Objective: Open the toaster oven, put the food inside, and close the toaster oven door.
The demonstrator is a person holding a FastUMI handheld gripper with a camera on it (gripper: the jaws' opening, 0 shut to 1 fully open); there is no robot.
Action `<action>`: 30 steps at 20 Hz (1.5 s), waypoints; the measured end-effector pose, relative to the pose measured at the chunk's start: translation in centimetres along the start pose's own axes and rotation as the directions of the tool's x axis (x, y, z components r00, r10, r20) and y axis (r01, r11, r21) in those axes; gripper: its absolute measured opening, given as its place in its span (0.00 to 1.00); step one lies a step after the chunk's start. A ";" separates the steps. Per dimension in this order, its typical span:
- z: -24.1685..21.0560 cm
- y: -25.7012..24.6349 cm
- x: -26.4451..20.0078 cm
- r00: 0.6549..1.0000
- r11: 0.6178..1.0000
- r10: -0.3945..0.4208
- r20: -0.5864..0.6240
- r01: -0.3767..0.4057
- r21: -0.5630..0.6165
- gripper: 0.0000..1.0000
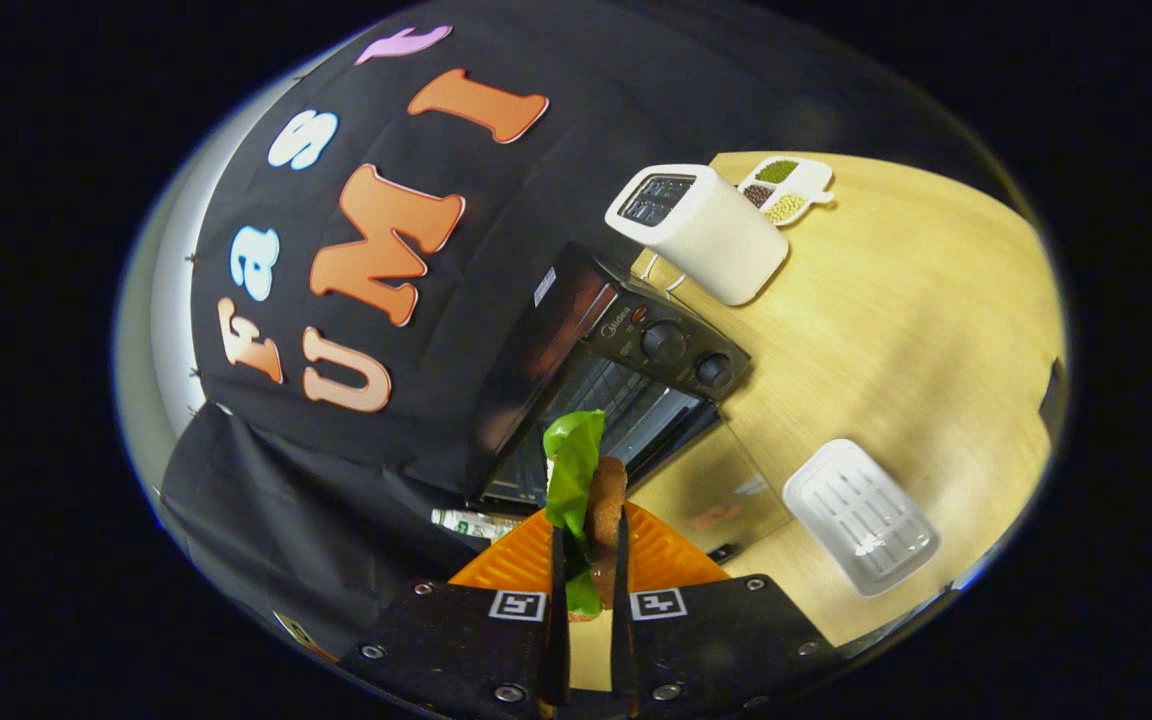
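The gripper is clamped on the food, a green-leafed sandwich whose long axis runs along the fingers toward 12 o'clock, pointing at the open toaster oven just ahead, its glass door lowered onto the wooden surface.

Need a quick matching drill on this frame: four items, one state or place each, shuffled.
Things:
1. toaster oven
2. sandwich
3. white toaster
4. white tray

States or places:
A. lies on the table, nothing in it
B. clamped between the fingers of the tool
C. door down, open
D. stands beyond the oven, next to the divided dish

Pairs: 1-C, 2-B, 3-D, 4-A
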State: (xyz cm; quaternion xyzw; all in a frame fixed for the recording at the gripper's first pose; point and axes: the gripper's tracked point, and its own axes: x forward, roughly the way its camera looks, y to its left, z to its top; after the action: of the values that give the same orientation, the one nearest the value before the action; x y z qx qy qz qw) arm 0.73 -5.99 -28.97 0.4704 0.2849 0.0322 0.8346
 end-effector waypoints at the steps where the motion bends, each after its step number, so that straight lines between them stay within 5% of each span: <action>1: 0.0 -0.2 1.8 1.000 0.999 0.005 0.016 -0.006 0.041 0.16; 9: 0.8 -2.1 12.3 0.977 0.963 -0.079 0.196 0.024 0.268 0.16; 16: 0.9 -2.0 16.3 0.922 0.951 -0.228 0.313 0.142 0.274 0.19; 24: -2.0 -1.9 19.5 0.938 0.926 -0.274 0.215 0.196 0.323 0.58; 27: -3.0 -1.7 17.8 0.940 0.935 -0.278 0.196 0.219 0.278 0.85; 30: -3.8 0.2 13.9 0.956 0.963 -0.205 0.209 0.158 0.218 0.98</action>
State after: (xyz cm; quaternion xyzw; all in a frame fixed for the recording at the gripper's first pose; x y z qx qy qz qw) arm 10.42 1.53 -36.49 0.5238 0.2304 -0.1282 0.8100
